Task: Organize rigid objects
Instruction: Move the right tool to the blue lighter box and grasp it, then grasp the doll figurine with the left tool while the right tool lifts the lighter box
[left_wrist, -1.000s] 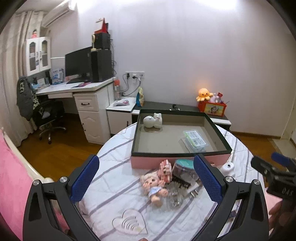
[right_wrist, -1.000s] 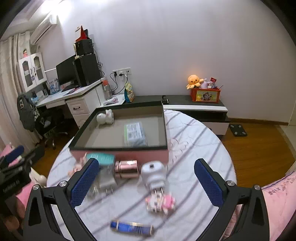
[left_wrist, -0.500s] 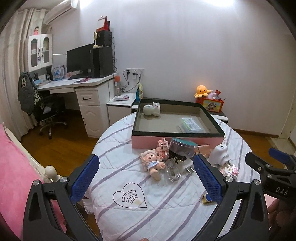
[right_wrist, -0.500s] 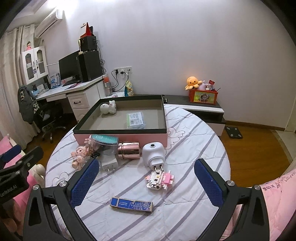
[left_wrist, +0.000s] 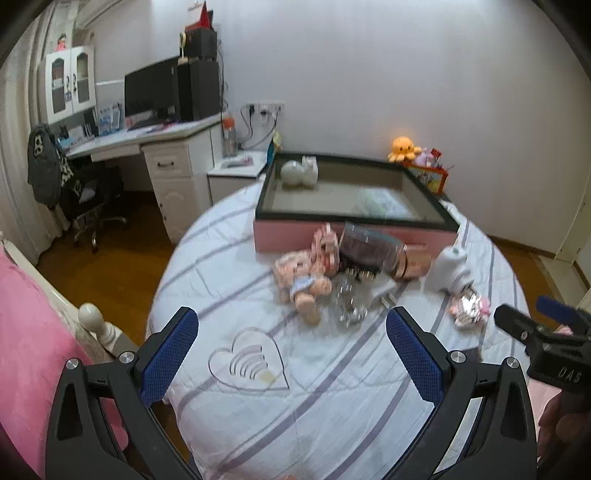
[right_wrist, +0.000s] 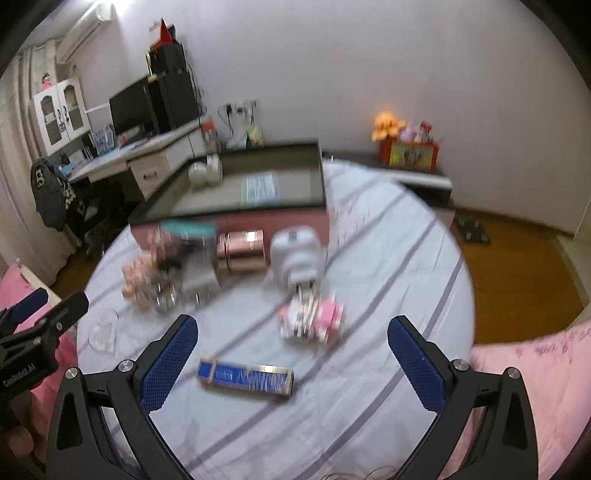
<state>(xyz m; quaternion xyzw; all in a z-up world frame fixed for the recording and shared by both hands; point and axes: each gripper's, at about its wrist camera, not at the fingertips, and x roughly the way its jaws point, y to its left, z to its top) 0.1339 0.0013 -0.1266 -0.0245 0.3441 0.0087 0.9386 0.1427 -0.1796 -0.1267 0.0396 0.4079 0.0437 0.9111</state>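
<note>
grippers: left gripper (left_wrist: 291, 341) and right gripper (right_wrist: 291, 345) both spread wide, holding nothing, above round table (right_wrist: 388, 236); blue box (right_wrist: 246, 377) between right fingers; pink tray (left_wrist: 351, 206) behind clutter.

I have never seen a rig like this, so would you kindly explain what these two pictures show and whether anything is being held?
A person holds a two-finger gripper in each hand; a fisheye camera on each looks forward along its fingers. One picture is from the left gripper, the other from the right gripper. Both are open and hold nothing. Below them is a round table with a striped cloth, bearing a pink tray, a doll, a rose-gold can, a white camera-like gadget, a pink block toy and a blue box.
</note>
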